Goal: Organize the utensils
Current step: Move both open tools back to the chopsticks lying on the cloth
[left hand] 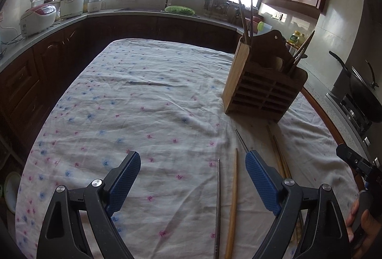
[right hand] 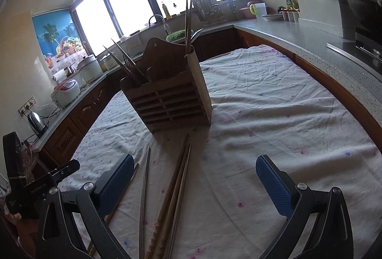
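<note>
Before the holder (right hand: 167, 101), chopsticks (right hand: 176, 178) lie lengthwise toward it.

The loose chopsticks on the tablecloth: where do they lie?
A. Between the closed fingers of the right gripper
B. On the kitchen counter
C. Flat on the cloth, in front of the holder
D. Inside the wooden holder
C: the loose chopsticks lie flat on the tablecloth in front of the wooden holder, and the right gripper is open and empty.

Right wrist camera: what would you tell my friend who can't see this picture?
An open gripper hovers over loose chopsticks lying on a flowery tablecloth. Just behind them stands a wooden utensil holder with a few chopsticks already poking out, in a kitchen with bright windows.
</note>
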{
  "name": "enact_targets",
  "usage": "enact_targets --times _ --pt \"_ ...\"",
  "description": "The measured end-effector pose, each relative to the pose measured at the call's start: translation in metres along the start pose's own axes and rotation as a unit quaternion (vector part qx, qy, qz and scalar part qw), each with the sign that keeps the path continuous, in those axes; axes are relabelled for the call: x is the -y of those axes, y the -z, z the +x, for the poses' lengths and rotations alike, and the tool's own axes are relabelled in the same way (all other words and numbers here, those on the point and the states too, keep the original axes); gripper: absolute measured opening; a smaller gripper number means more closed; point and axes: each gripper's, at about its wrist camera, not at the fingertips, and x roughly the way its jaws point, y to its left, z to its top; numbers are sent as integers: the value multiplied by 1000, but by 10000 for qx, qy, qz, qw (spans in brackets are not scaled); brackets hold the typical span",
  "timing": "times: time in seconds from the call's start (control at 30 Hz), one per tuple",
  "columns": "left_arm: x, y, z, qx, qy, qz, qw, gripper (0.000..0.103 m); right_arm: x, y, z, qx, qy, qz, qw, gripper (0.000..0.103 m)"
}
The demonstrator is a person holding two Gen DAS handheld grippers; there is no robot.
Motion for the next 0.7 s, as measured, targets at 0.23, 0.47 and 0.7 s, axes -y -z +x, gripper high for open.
enact_targets --times 0.23,0.47,0.7 --pt "14 0 28 -554 36 408 9976 65 -7 3 18 -371 51 -187 9991 75" --pt "22 -1 53 -926 71 615 9938 52 -12 9 46 -902 41 -303 9955 39" --pt "21 -2 73 -1169 86 631 9911 38 -21 17 74 -1314 113 -509 9900 26"
